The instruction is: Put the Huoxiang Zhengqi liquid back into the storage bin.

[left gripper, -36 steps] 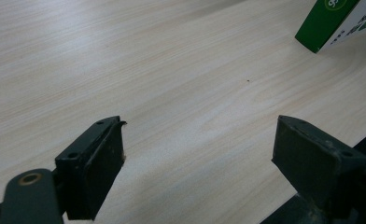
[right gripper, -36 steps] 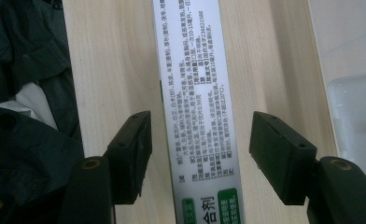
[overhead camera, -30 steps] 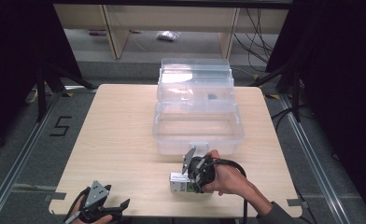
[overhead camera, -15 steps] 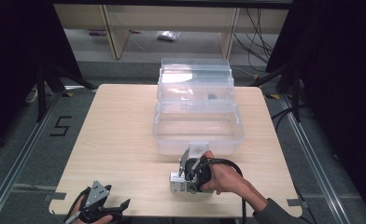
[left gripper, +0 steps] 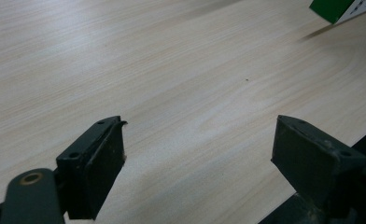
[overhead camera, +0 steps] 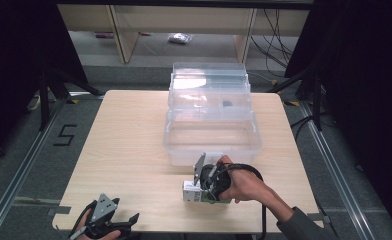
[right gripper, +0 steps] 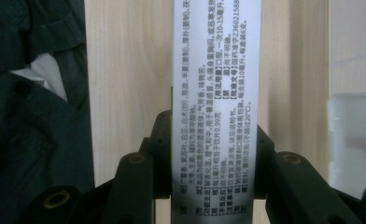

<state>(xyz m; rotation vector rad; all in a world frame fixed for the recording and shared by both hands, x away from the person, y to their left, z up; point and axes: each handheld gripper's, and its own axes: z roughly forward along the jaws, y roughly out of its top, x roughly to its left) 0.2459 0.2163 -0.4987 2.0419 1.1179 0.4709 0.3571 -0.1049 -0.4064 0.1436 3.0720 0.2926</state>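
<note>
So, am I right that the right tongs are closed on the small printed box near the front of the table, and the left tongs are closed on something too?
Not quite: the left tongs are open and hold nothing, as the left gripper view shows, with bare table between the jaws. The right tongs are indeed closed on the small printed box.

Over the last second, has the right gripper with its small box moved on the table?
No. In the high view the right gripper, shut on the small box, sits at the same spot just below the clear bin.
</note>
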